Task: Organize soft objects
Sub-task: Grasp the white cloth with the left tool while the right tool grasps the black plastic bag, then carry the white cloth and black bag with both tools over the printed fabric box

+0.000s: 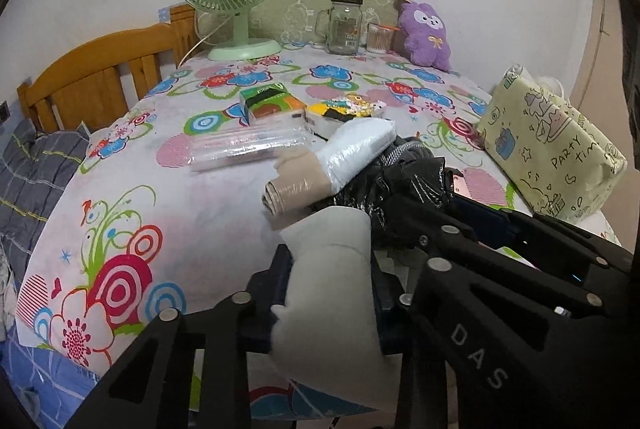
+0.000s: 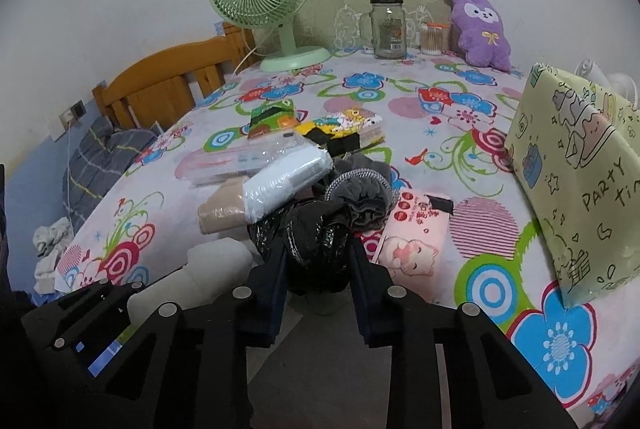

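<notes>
My left tongs (image 1: 332, 293) are clamped on the grey roll (image 1: 332, 269), my right tongs (image 2: 318, 269) on the black bundle (image 2: 316, 241). Both lie at the table's (image 2: 500, 189) six o'clock edge, the white pack (image 2: 286, 181) toward eleven o'clock.

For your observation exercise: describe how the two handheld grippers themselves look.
Both the left gripper and the right gripper are matt black with slotted linkage bars, round silver pivot pins and dark blue fingers. One bar carries white "DAS" lettering.
</notes>
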Available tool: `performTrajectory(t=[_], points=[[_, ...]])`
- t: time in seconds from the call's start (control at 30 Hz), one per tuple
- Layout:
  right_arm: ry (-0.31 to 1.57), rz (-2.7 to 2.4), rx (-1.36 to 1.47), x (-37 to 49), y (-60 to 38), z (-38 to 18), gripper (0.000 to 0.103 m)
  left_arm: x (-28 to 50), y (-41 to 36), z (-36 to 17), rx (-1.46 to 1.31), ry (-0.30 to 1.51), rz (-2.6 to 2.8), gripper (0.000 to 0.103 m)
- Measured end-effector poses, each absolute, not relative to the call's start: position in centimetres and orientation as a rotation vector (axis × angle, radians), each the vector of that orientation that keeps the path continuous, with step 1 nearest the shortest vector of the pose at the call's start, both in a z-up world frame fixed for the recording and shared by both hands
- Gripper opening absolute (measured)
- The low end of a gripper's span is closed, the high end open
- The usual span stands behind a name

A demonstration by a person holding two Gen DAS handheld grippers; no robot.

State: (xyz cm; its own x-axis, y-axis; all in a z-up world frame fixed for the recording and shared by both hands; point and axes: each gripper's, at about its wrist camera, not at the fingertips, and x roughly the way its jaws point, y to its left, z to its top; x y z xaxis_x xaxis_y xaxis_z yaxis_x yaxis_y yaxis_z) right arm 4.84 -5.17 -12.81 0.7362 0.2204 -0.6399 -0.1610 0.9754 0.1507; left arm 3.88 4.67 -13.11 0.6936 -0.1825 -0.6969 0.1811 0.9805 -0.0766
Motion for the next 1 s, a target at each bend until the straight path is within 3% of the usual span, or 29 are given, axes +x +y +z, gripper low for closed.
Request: performTrajectory(t=[1.0], points=[[0.604, 0.131, 0.090, 4.9, -8.9, -6.6, 0.028, 5.4, 1.8, -7.4, 0.013, 0.668, -0.201, 0.029]])
